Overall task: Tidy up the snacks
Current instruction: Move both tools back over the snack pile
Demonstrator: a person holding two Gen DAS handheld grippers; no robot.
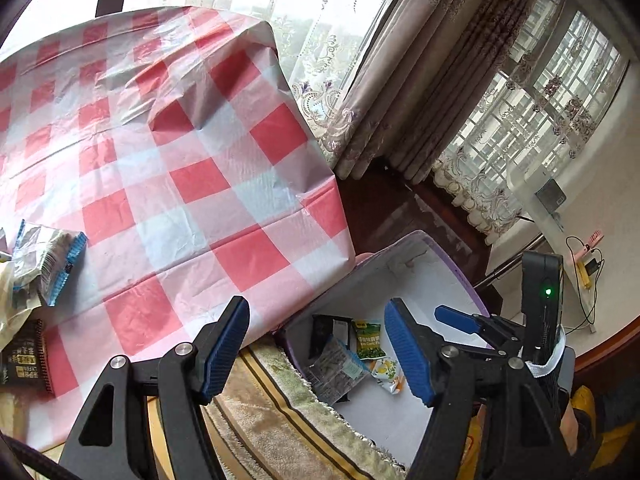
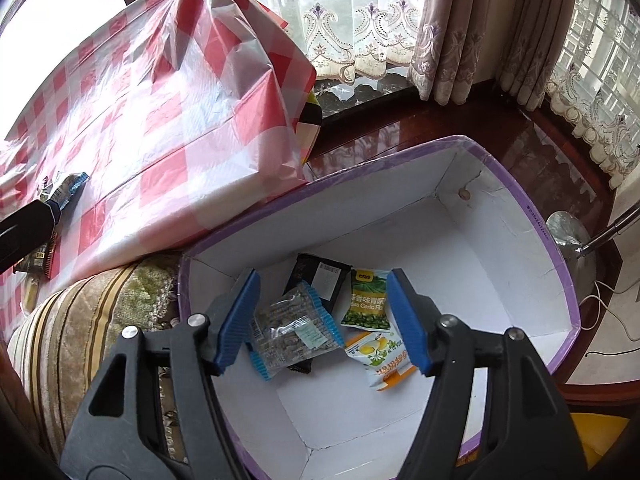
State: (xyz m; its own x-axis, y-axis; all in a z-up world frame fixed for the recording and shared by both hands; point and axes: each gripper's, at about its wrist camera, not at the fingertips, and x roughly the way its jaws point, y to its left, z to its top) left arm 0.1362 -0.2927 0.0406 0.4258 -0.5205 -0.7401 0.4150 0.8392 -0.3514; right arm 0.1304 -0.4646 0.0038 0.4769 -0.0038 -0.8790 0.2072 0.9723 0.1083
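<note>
red-and-white checked tablecloth [image 1: 168,168] covers the table by curtained windows. four snack packets [image 2: 294,330] lie in the purple-rimmed white box [image 2: 532,216] below; several packets [image 1: 44,268] are left on the cloth. left gripper [image 1: 316,352] and right gripper [image 2: 324,322] both released, empty. table edge overhangs the box.

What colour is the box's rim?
Purple, around the white-walled box; clearest in the right wrist view.

So in my white cardboard box with the purple rim [image 2: 532,216] there's four snack packs lying flat: a clear blue-edged seed packet [image 2: 292,330] on top of a black packet [image 2: 320,280], a green pea packet [image 2: 368,300], and a white-and-yellow lemon packet [image 2: 384,356]. More packets [image 1: 44,260] are over on my red-and-white checked tablecloth [image 1: 160,152].
</note>
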